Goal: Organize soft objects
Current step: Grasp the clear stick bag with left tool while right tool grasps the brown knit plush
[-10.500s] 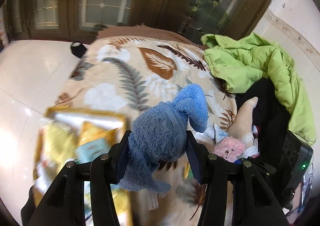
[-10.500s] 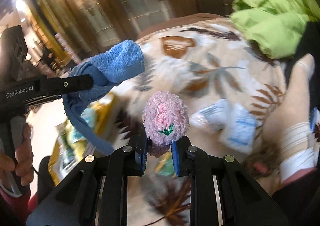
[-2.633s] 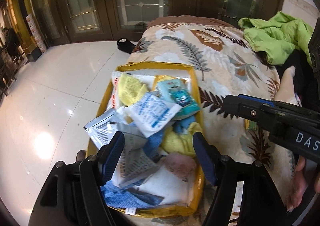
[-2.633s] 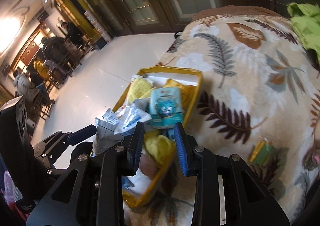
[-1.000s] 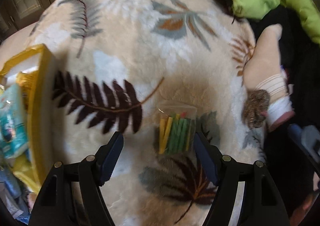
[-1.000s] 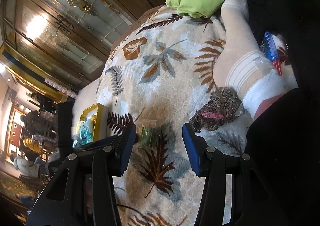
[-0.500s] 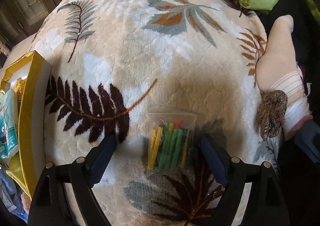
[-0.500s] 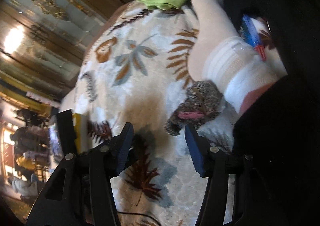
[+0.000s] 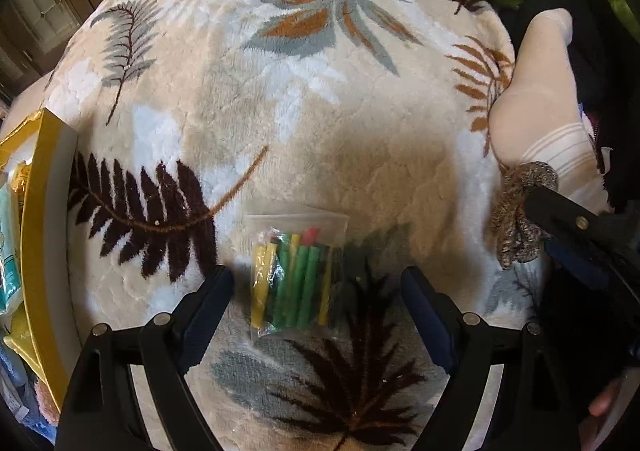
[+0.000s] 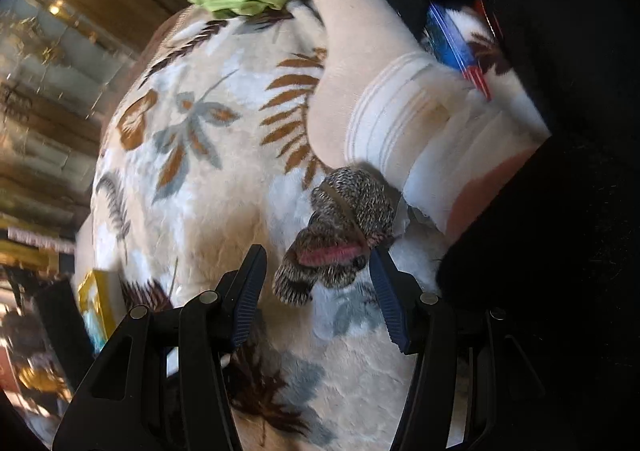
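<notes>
A plush leaf-print blanket (image 9: 320,123) carries everything; on it lie a clear bag of coloured sticks (image 9: 296,275), a speckled scrunchie (image 10: 340,227), a socked foot (image 10: 372,91), a yellow box (image 9: 44,235) at its edge.

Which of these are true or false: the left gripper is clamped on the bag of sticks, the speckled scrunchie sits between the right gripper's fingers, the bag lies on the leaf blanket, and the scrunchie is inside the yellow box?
1. The left gripper is clamped on the bag of sticks. False: its jaws stand wide, either side of the bag, not touching.
2. The speckled scrunchie sits between the right gripper fingers. True; the pads do not press it.
3. The bag lies on the leaf blanket. True.
4. The scrunchie is inside the yellow box. False: it lies on the blanket beside a white sock.
</notes>
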The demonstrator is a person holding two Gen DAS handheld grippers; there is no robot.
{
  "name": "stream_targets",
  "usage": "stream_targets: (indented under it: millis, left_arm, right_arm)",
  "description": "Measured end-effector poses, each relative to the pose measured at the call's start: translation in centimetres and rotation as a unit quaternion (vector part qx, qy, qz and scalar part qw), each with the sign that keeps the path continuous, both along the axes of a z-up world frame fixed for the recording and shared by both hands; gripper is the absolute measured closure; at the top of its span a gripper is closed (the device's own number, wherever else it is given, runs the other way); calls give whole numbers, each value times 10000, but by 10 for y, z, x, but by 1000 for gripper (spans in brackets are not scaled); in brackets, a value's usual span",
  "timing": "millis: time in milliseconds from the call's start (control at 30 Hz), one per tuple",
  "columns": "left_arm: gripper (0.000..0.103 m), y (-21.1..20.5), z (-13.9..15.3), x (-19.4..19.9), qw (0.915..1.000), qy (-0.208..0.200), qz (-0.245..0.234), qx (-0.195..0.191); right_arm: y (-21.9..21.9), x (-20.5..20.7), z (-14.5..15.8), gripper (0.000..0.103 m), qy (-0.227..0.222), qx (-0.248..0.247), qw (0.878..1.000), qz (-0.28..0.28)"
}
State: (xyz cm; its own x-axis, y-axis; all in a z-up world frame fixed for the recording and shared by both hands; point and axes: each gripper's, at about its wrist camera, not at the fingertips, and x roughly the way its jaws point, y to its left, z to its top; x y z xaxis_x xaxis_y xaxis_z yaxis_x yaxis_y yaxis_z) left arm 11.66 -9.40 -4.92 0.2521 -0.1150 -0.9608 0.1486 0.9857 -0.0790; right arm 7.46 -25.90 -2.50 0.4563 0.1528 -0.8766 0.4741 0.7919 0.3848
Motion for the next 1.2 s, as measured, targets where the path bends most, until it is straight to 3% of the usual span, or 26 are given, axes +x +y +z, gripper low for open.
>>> stream_targets:
  millis: [133,267,300,333,367,467,533,633,733,1200]
  left_arm:
    - [16,-5,-5,2,10000,41,-10,-8]
    - [17,4,-9,9,9995,97,-142,-250]
    - [19,8,-9,9,9993,100,-189,-297]
    - [23,10,-9,9,9992,92,-213,-321]
    - [26,13,-8,8,9992,77,-214,-339]
    - [46,21,-5,9,9994,55,-169,-302]
    - [68,33,-4,13,9991,139,-62,-383]
    - [87,54,-3,23,9977,322,79,-597]
    - [88,65,-4,28,9968,381,132,-695]
    - [89,78,11,-11,9991,71,124,-401]
  right_arm:
    - [-2,12,-14,41,258,-21,9996,-113]
    - [-6,16,-21,41,200,64,9998,-67]
    - [-5,16,-21,48,182,31,9998,14]
    - [-4,15,-21,59,174,-23,9998,73]
    - [-4,12,-21,63,165,-100,9997,140]
    - [-10,6,-21,65,81,25,9996,267]
    - [-11,2,-20,67,13,108,9994,327]
    - [-8,-6,-17,67,-148,281,9985,436]
    - [-1,-12,-14,67,-242,232,9979,557]
    - [34,-23,11,67,-547,283,9898,1285]
